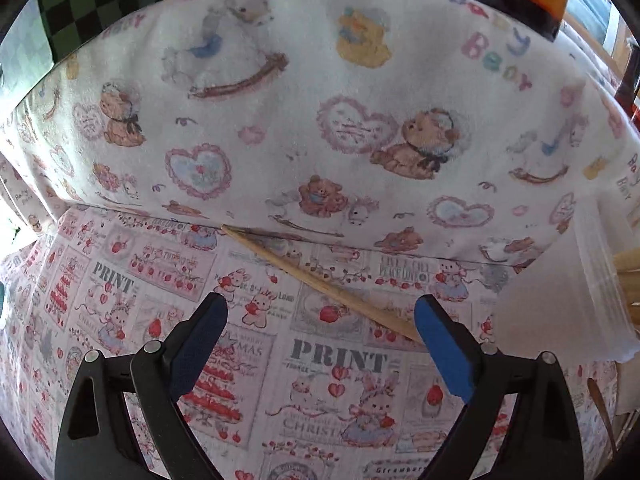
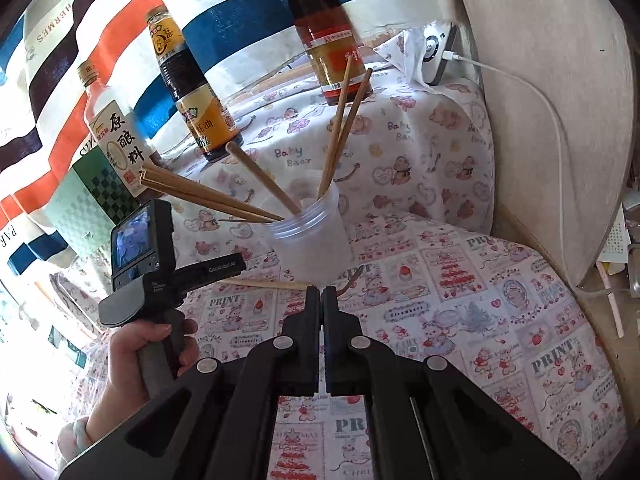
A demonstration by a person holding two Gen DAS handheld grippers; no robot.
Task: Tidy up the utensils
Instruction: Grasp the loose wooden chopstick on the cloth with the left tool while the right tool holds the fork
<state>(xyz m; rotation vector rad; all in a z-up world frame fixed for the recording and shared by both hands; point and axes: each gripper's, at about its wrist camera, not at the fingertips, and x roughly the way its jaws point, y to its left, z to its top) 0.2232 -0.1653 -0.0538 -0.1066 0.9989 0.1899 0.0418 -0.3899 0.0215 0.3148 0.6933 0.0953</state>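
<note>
The left gripper (image 1: 320,320) is hovering with its blue pads spread wide and nothing between them, just above a loose chopstick (image 1: 320,276) lying on the printed cloth (image 1: 120,280). The right gripper (image 2: 321,300) is hanging with its jaws pressed together and empty, near the clear plastic cup (image 2: 308,236) that is holding several chopsticks (image 2: 340,128) fanned outward, three sauce bottles (image 2: 196,92) standing behind it.

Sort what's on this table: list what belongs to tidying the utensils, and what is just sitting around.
For the job:
- loose chopstick lying on the cloth
- plastic cup
- chopsticks in the cup
- left tongs, open
- right tongs, shut

Just lying about:
- sauce bottles
- charging device
- checkered box
</note>
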